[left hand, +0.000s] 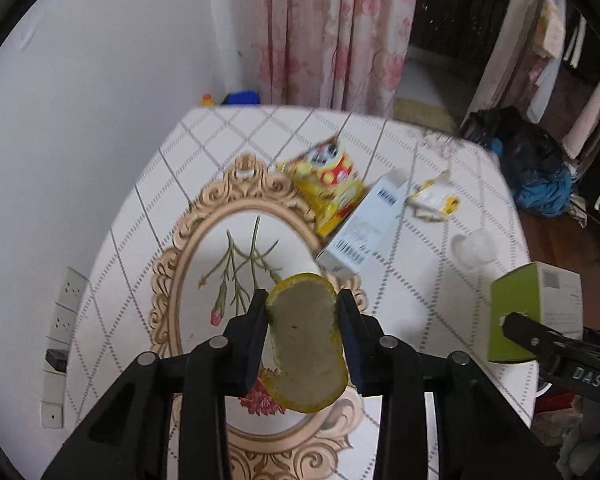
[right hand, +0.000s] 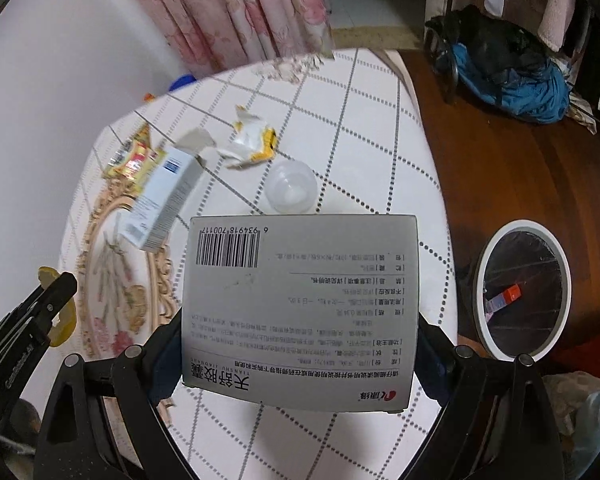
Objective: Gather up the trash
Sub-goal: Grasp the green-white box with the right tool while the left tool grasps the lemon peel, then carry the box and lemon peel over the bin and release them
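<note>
My left gripper (left hand: 302,300) is shut on a yellow-green piece of fruit peel (left hand: 304,344), held above the table (left hand: 420,312). A grey medicine box (right hand: 300,308) with a barcode sits clamped by its sides in my right gripper (right hand: 300,320), over the table's right edge; its green side (left hand: 512,308) shows in the left wrist view. On the table lie a yellow-red snack wrapper (left hand: 328,176), an open white carton (left hand: 364,228), a crumpled white-yellow wrapper (left hand: 432,200) and a clear plastic cup (left hand: 474,246).
A white-rimmed bin (right hand: 484,264) with a black liner stands on the dark wood floor right of the table, with a small orange item inside. A white wall runs along the left, with pink curtains behind. Dark and blue bags (right hand: 512,80) lie at the far right.
</note>
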`<action>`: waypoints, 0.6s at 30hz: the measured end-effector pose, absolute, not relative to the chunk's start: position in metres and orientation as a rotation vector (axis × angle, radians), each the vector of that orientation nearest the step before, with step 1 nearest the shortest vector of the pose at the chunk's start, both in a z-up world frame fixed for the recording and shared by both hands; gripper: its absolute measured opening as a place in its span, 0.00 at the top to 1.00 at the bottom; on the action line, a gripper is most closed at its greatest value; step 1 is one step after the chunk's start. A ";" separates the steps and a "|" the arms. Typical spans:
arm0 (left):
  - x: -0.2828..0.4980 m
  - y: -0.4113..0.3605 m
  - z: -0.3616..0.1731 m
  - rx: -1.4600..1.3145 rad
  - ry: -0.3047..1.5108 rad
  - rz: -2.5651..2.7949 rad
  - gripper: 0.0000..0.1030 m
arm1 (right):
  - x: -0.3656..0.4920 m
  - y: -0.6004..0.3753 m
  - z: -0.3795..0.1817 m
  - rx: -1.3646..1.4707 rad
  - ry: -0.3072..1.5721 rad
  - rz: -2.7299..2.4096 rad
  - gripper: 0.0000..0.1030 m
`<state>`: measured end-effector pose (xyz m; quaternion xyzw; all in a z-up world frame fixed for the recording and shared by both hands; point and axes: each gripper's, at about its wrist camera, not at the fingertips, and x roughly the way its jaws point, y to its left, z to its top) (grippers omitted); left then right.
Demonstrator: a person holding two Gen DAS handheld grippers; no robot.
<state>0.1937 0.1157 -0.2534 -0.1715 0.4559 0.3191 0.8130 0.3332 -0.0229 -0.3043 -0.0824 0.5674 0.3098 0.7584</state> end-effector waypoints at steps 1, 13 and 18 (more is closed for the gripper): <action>0.194 0.112 -0.247 -0.358 0.963 0.678 0.70 | 0.332 -0.026 -0.297 -0.172 1.224 0.680 0.08; 0.233 0.022 -0.157 -0.262 0.822 0.504 0.70 | 0.355 -0.133 -0.216 -0.018 1.101 0.662 0.08; 0.281 -0.038 -0.147 -0.243 0.816 0.364 0.70 | 0.385 -0.212 -0.210 0.040 1.091 0.563 0.08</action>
